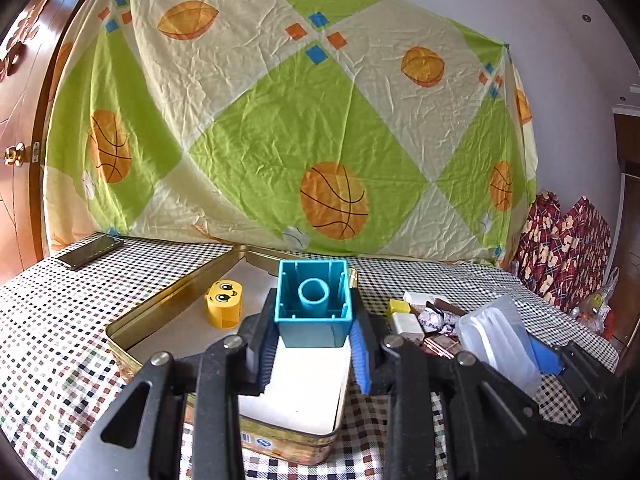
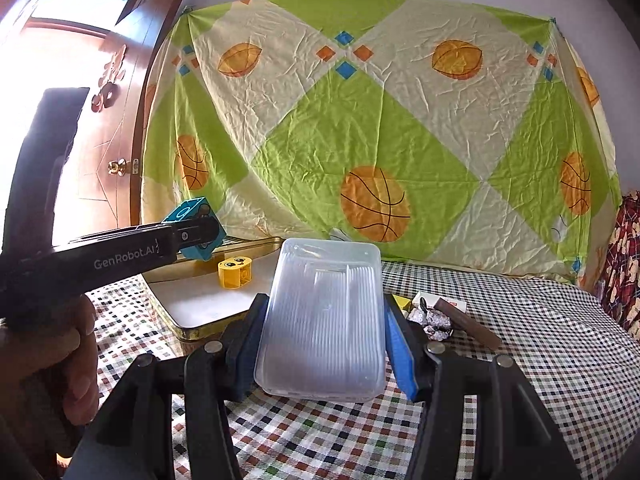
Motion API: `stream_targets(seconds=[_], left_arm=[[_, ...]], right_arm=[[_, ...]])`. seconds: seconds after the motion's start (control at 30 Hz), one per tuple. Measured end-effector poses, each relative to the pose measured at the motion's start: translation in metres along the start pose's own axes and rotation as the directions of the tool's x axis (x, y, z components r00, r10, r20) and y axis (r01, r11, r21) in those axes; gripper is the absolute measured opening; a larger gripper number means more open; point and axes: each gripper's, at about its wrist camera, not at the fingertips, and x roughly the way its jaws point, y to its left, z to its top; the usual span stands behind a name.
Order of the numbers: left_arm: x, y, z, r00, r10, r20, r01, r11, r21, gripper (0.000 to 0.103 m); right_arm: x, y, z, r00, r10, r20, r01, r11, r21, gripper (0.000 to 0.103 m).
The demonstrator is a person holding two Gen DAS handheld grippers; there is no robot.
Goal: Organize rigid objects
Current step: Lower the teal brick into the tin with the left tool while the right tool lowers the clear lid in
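My left gripper [image 1: 314,344] is shut on a blue hollow toy block [image 1: 314,300], held above the gold tin tray [image 1: 132,320]; the block also shows in the right wrist view [image 2: 196,236]. A yellow face block [image 1: 224,300] lies inside the tray, and it also shows in the right wrist view [image 2: 236,272]. My right gripper [image 2: 324,344] is shut on a clear plastic box [image 2: 324,320], held over the checked tablecloth; the box also shows in the left wrist view [image 1: 500,340].
A pile of small items [image 2: 432,316] lies right of the tray: a yellow cube, white blocks, foil candies, a brown stick. A phone [image 1: 90,252] lies at the table's far left. A basketball-print sheet [image 1: 280,120] hangs behind. A wooden door stands left.
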Motion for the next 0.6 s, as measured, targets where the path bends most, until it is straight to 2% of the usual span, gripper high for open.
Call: stream_targets(seconds=[0.6], left_arm=[[-0.002,0.036,0.001,0.998,0.061,-0.016,-0.061,0.998,-0.025,0.03]], right_arm=[[0.011,0.029,0.015,0.997,0.083,-0.008,-0.083,0.995,-0.049,0.057]])
